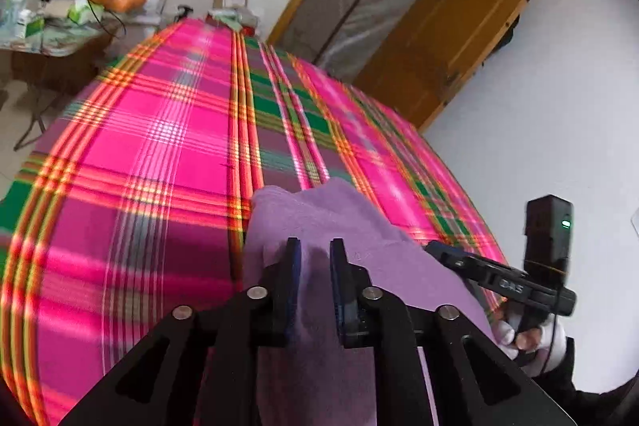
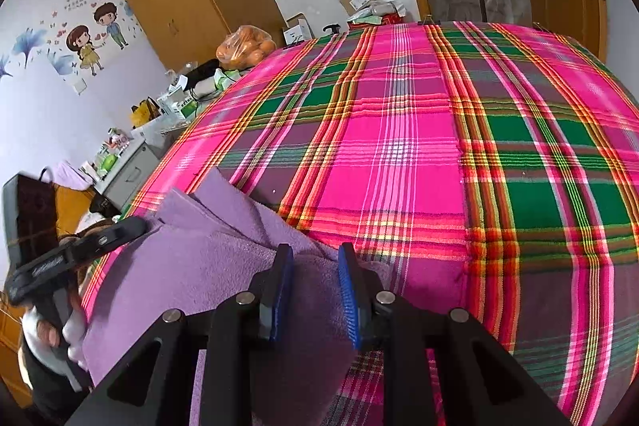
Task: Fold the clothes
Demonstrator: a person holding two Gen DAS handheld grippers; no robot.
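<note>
Spanning both hand-held grippers, left and right, each clamped on its near edge: purple cloth, long axis left-right, on bed.

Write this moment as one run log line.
step: folding | left gripper: on purple cloth | right gripper: on same cloth | surface: plaid bed cover

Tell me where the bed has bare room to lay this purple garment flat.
The pink plaid bedspread lies bare ahead of both grippers, from the purple fleece garment to the far edge. Crowded: the side table beside the bed, with the bag of oranges and small boxes.
</note>
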